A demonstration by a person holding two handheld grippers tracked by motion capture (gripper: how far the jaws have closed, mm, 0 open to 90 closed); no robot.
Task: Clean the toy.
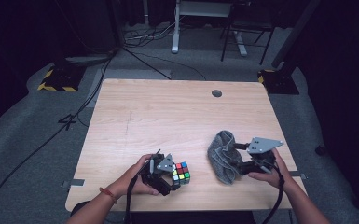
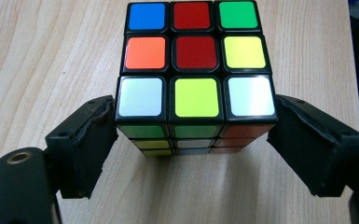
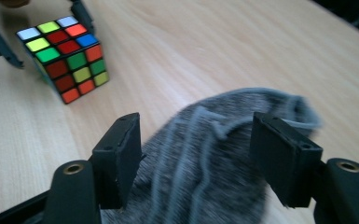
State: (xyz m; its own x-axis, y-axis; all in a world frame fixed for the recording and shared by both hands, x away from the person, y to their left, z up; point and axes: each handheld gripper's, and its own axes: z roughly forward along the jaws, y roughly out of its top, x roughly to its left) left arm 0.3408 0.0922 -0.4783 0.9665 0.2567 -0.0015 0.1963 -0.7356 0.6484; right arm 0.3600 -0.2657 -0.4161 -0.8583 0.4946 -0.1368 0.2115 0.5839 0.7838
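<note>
High view, left fingers: the left gripper (image 1: pixel 173 176) sits low and left of centre, its jaws part-open round the puzzle cube (image 1: pixel 181 172).
Left gripper view, grip: the jaws stand on either side of the cube's (image 2: pixel 196 70) near bottom corners; whether the pads press or only flank it I cannot tell, so the hold looks loose at best.
Cube's place: resting flat on the wooden table (image 1: pixel 168 116), probably so the jaws can square up to it.
Right gripper view, fingers: the right gripper (image 3: pixel 200 154) has its jaws wide apart, the grey knitted cloth (image 3: pixel 214 163) between and under them, the pads not squeezing it.
Cloth's place: a crumpled heap at lower right in the high view (image 1: pixel 223 156), right gripper (image 1: pixel 238 158) at its right edge.
Likely reason: one hand steadies the cube while the other lines up on the cloth.
Spacing: cube (image 3: pixel 65 56) and cloth lie well apart.
</note>
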